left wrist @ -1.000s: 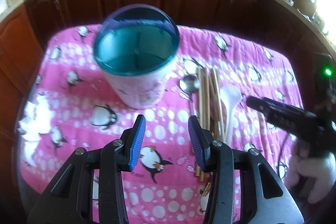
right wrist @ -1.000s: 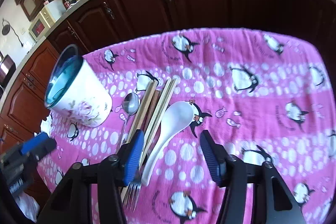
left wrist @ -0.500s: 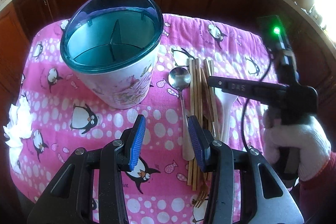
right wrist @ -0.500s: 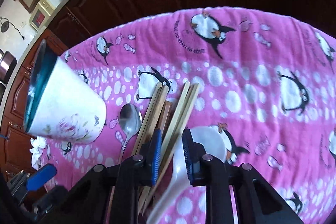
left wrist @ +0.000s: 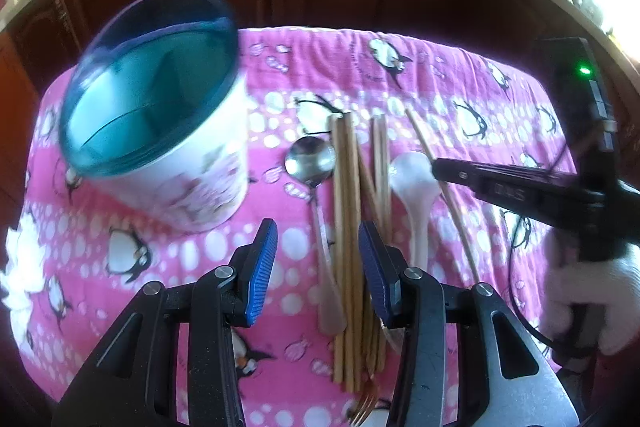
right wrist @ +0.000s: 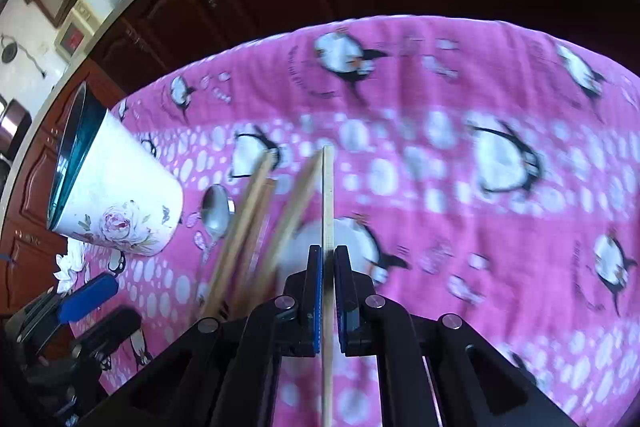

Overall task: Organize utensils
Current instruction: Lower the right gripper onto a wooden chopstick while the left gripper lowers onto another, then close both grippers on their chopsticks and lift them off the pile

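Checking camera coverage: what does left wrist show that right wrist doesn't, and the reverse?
Left wrist only: the holder's teal divided inside, a fork at the bottom edge, and the gloved hand driving the right gripper. The left gripper is open.

Right wrist only: the right gripper shut on one chopstick, and the rose print on the holder.

Both: holder, metal spoon, white spoon, chopstick pile, penguin cloth.

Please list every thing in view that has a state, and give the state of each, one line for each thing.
left tongs: open, holding nothing.
right tongs: shut on one chopstick.
held chopstick: gripped, sticking out past the tongs.
utensil holder: upright, nothing visible inside.
metal spoon: lying on the cloth, bowl up.
white spoon: lying on the cloth.
other chopsticks: lying on the cloth.
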`<state>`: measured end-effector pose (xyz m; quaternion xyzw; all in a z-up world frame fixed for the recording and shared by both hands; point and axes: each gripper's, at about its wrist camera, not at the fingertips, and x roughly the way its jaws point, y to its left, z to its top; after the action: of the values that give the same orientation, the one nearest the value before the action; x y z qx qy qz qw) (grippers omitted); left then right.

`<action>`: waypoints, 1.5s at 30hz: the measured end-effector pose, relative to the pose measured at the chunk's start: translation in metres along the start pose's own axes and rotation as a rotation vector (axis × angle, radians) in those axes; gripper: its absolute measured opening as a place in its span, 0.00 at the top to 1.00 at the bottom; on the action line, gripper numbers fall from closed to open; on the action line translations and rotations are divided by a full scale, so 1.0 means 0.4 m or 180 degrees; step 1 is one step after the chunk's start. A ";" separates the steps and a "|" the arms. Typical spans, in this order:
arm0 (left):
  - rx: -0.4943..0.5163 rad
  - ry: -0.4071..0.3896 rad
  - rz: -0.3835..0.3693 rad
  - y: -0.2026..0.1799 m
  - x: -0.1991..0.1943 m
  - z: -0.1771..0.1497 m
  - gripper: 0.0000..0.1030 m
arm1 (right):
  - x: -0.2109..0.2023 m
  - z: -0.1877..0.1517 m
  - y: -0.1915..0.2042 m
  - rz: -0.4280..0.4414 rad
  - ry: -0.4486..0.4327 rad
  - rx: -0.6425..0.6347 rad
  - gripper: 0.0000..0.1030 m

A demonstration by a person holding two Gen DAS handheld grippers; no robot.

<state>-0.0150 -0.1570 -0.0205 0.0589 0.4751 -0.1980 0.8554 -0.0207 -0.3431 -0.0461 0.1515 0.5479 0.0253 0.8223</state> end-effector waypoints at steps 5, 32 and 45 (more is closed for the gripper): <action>0.0115 0.0019 -0.0018 -0.046 0.057 0.048 0.60 | -0.039 -0.025 -0.065 -0.0042 -0.0029 0.0157 0.95; 0.0213 0.0469 0.0255 -0.130 0.329 0.255 0.88 | -0.031 -0.003 -0.138 0.0101 0.0036 0.0328 0.95; 0.0133 0.0349 -0.0165 -0.093 0.256 0.290 0.93 | 0.020 0.090 -0.141 0.0098 0.0190 0.0288 0.78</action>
<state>0.1102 -0.2537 -0.0400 0.0751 0.5183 -0.2265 0.8212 0.0083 -0.4030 -0.0563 0.1961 0.5704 0.0177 0.7974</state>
